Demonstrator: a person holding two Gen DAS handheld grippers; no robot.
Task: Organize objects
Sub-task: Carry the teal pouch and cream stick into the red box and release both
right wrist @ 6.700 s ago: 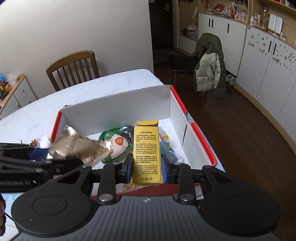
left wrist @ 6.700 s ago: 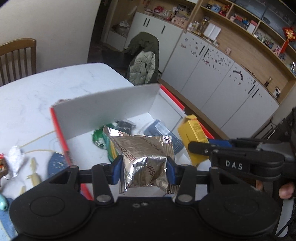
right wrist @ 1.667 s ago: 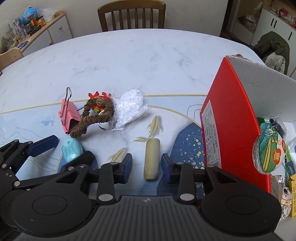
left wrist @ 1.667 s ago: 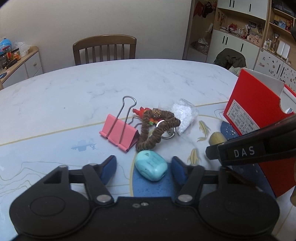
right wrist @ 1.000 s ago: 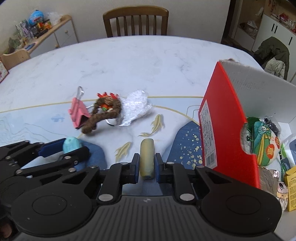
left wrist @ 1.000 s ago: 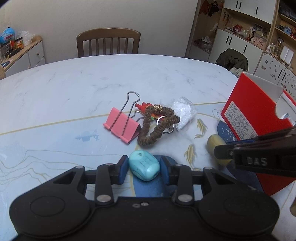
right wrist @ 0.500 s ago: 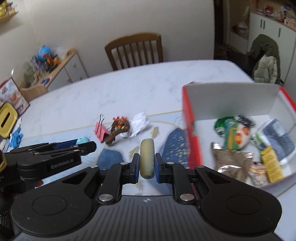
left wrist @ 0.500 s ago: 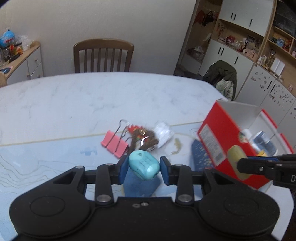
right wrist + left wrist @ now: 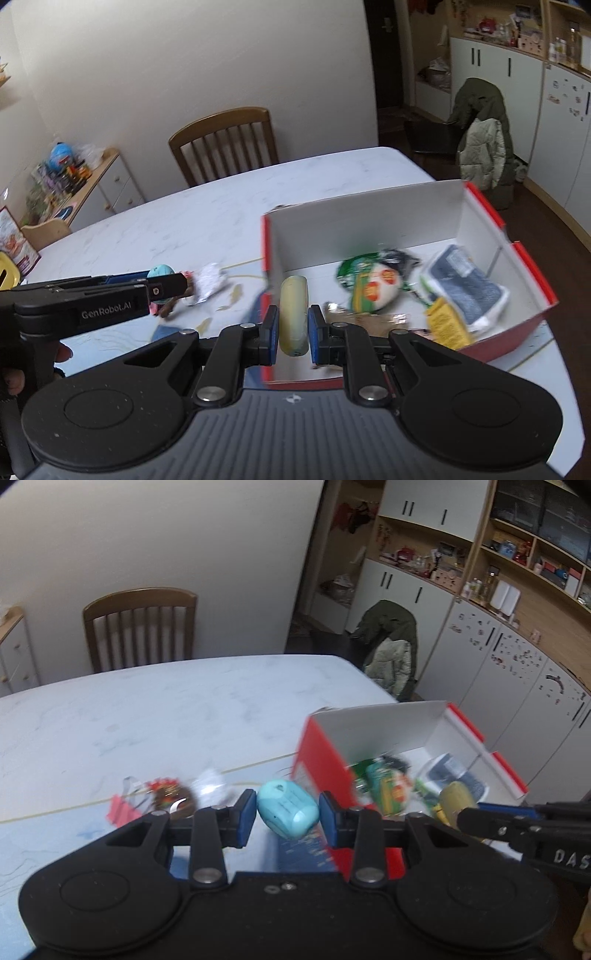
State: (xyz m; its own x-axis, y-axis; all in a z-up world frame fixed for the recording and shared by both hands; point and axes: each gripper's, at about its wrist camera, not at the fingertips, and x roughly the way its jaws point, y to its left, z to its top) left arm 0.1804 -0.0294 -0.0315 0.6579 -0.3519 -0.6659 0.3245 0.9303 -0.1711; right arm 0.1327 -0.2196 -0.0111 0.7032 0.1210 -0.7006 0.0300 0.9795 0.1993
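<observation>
**Both grippers loaded, carrying toward the red box**

The left gripper (image 9: 287, 812) pinches a turquoise pebble-shaped object (image 9: 288, 808) across its short sides, up in the air near the box's left wall. The right gripper (image 9: 292, 328) pinches a pale yellow cylinder (image 9: 293, 314) around its middle, above the near-left corner of the red box (image 9: 532, 273).

Handling, as a judgement: the turquoise piece looks small, light, hard & smooth w/ rounded flanks, so it could twist or squirt out; a grip across the widest part seems safest. The cylinder looks light & maybe slightly soft; a mid-length pinch keeps it balanced.

Vs. approx. 1.7 s ago: both items then lay on the tabletop (image 9: 166, 701) between spread pads; now both are lifted & moved right toward the box. Pink binder clip (image 9: 123, 808), brown hair tie (image 9: 171, 797) & white crumpled wrapper (image 9: 210, 278) are left on the tabletop, left of the box. Inside: green snack packet (image 9: 373, 282), yellow carton (image 9: 445, 325), foil pouch (image 9: 364, 317).
</observation>
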